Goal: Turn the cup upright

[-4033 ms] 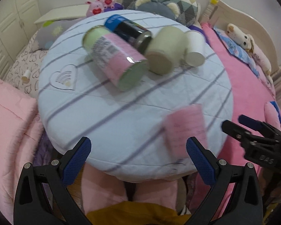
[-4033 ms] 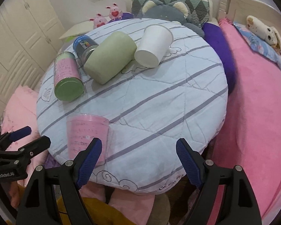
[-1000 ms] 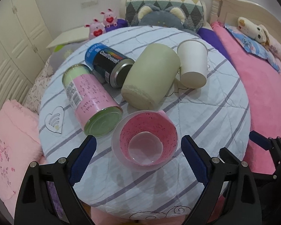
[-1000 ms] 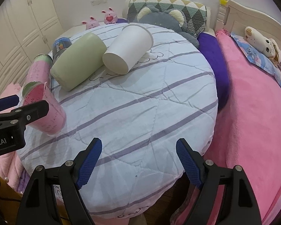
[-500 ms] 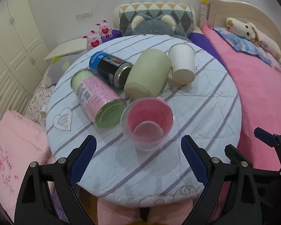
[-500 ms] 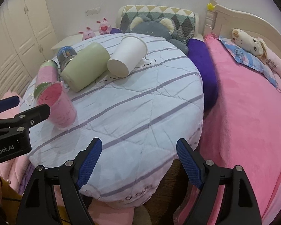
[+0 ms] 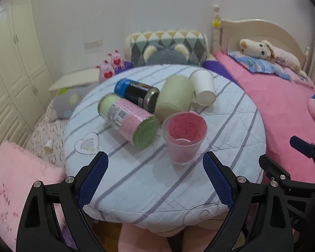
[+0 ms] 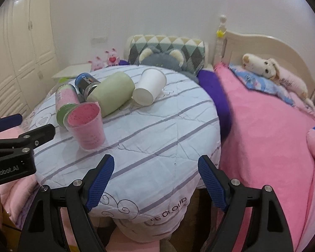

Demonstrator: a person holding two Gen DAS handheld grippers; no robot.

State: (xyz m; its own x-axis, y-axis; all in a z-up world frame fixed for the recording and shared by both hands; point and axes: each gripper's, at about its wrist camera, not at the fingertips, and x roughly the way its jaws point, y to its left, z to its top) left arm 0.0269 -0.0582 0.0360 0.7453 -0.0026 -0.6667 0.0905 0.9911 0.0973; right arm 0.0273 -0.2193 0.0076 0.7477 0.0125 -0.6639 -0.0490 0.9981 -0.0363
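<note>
A pink translucent cup (image 7: 183,138) stands upright, mouth up, on the round striped table (image 7: 136,180). It also shows in the right wrist view (image 8: 86,124) at the table's left side. My left gripper (image 7: 155,178) is open and empty, drawn back a little short of the cup. My right gripper (image 8: 156,177) is open and empty near the table's front edge, to the right of the cup. The left gripper's side shows in the right wrist view (image 8: 21,134).
Behind the cup lie a pink-labelled can (image 7: 129,118), a dark blue can (image 7: 136,93), a pale green cup (image 7: 175,98) and a white paper cup (image 7: 203,91), all on their sides. A pink bed (image 8: 273,130) is to the right; cushions and plush toys are behind.
Both grippers have pulled back and away from the table. The pink cup, upside down 4 s ago, now stands upright, free of the left gripper.
</note>
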